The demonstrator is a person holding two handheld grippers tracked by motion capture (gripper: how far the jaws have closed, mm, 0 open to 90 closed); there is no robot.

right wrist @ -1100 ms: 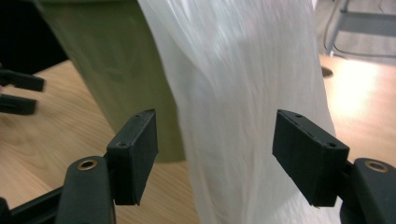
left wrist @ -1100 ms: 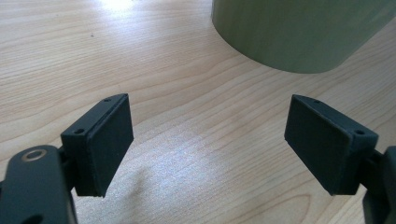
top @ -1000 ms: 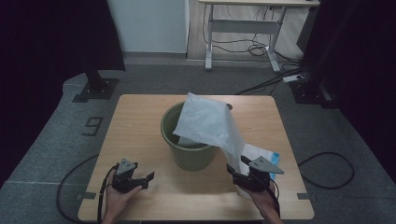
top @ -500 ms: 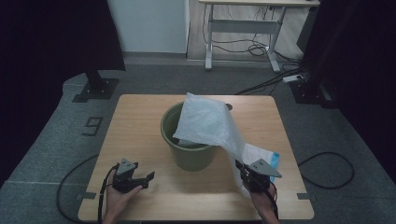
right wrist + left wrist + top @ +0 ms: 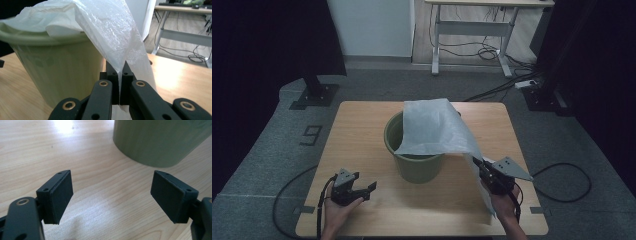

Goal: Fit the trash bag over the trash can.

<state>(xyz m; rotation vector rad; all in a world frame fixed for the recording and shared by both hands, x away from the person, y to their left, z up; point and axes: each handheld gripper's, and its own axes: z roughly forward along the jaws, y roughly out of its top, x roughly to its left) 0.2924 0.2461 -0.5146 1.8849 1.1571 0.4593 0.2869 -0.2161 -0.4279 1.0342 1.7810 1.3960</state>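
Bag (image 5: pixel 434 127): thin translucent white plastic, draped over the far and right side of the bin's (image 5: pixel 414 167) rim, one corner pulled down toward the right front of the tabletop (image 5: pixel 362 130). Looks near weightless, fully limp, slick and easy to tear or stretch; it'll slide through a loose pinch and won't hold any shape by itself.

Right gripper (image 5: pixel 120 75): its jaws have just been closing and now stand pinched together on the bag's edge, film sandwiched between the pads (image 5: pixel 113 82). The hold is on a single thin layer, so I'd grab more material or a doubled hem if it slips.

Left gripper (image 5: pixel 362 187): jaws wide apart, nothing between them, sitting low over the tabletop just short of the bin's near wall (image 5: pixel 160 142). Best second hold is probably the opposite edge of the bag's mouth, to spread it.

Bin is rigid green plastic, light, so it could shift or tip if the bag gets tugged sideways.
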